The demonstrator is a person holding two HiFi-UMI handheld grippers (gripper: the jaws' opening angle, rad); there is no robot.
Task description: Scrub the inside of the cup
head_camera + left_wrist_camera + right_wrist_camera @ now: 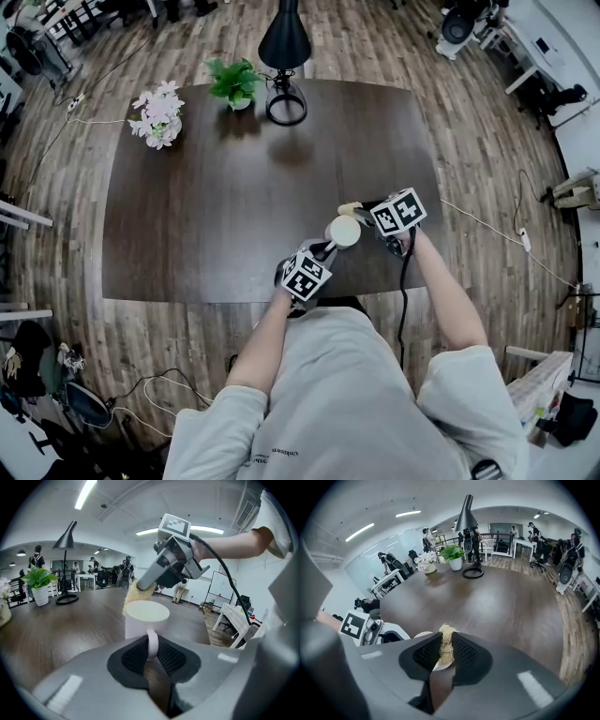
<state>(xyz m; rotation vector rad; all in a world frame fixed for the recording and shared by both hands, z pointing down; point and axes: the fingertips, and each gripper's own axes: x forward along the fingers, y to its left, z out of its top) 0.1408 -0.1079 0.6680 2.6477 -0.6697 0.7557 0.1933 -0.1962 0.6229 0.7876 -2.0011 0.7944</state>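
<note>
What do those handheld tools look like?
The left gripper and right gripper are grey, with black textured jaws and a cube of black-and-white square markers each. A black cable runs from the right one. The person wears a pale short-sleeved T-shirt.

Your cup is a plain white mug. It stands upright with its mouth open upward, over the near right part of the tabletop; its base is hidden. The loop handle points back at you, pinched between the jaws of your left gripper. Your scrubber is a pale yellow, fibrous pad, clamped edge-on in your right gripper's jaws above that same part of the tabletop. It is tilted, with its lower end at the cup's far rim.
</note>
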